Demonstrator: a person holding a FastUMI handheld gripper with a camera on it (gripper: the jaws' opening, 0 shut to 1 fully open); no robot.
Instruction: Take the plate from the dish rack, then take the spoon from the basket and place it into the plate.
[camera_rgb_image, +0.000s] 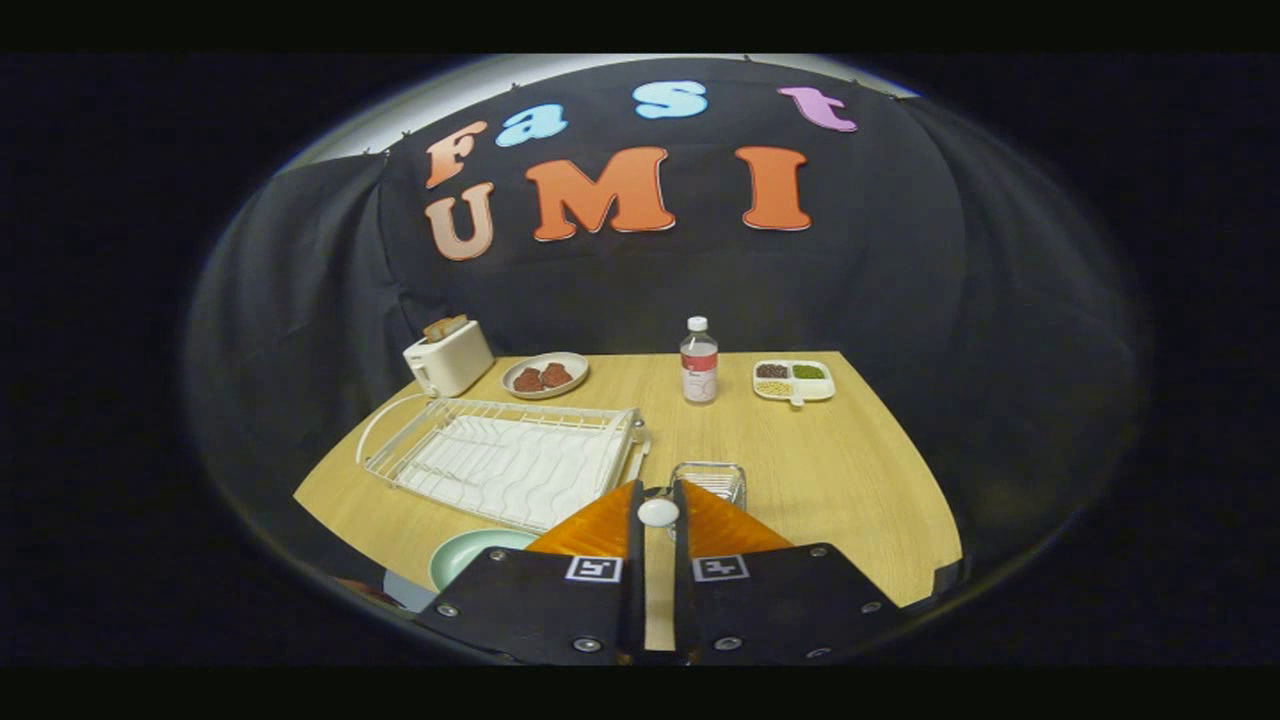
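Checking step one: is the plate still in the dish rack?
No. The dish rack holds nothing, and the plate lies on the table beside the gripper, whose fingers pinch the spoon.

Wooden table (830, 470). Far left corner: white toaster (447, 357), bread in slots. Beside it, oval dish (545, 375) with reddish-brown pieces. Far centre: clear bottle (699, 361), white cap, upright. Right of bottle: white divided tray (794, 381), dark, green, pale fillings.

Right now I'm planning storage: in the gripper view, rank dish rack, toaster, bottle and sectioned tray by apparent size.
1. dish rack
2. toaster
3-4. bottle, sectioned tray: look alike, unranked.
Jaws of the gripper hold the spoon.
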